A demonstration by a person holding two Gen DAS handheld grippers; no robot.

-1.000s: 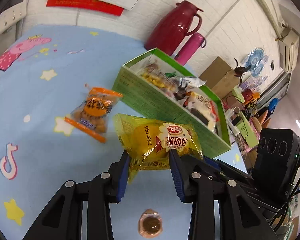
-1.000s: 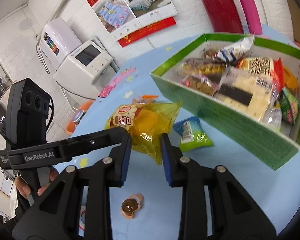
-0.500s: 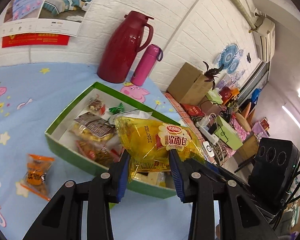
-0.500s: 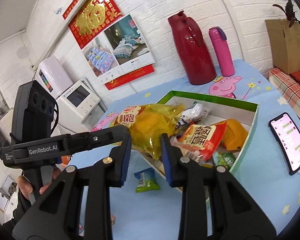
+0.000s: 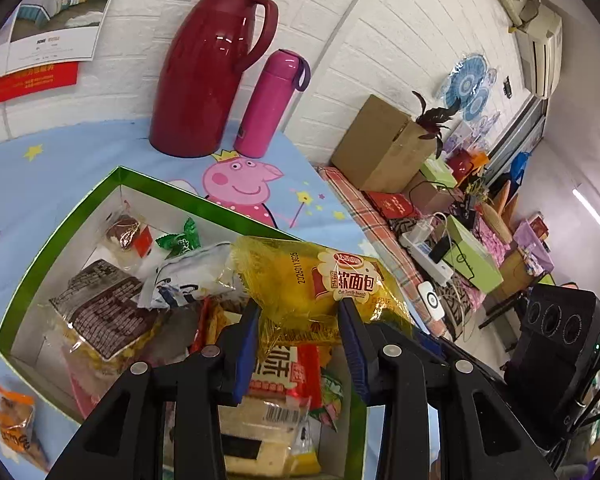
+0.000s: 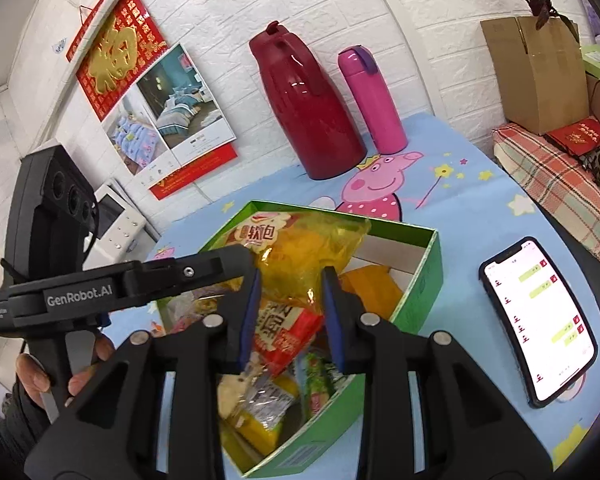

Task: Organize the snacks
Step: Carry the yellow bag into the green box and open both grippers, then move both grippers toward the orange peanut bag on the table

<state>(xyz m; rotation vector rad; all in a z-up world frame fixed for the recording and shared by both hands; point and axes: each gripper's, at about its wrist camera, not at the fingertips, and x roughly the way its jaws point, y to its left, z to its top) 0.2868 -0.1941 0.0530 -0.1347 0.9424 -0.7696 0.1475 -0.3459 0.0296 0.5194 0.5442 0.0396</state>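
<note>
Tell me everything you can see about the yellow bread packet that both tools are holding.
The yellow bread packet is a crinkly, see-through yellow plastic wrapper with a red-and-white label in Chinese characters and a printed date code. A yellow bun shows inside. It is pinched at opposite ends by the left tool and the right tool, hanging over the snacks in the green box, apparently not resting on them.
</note>
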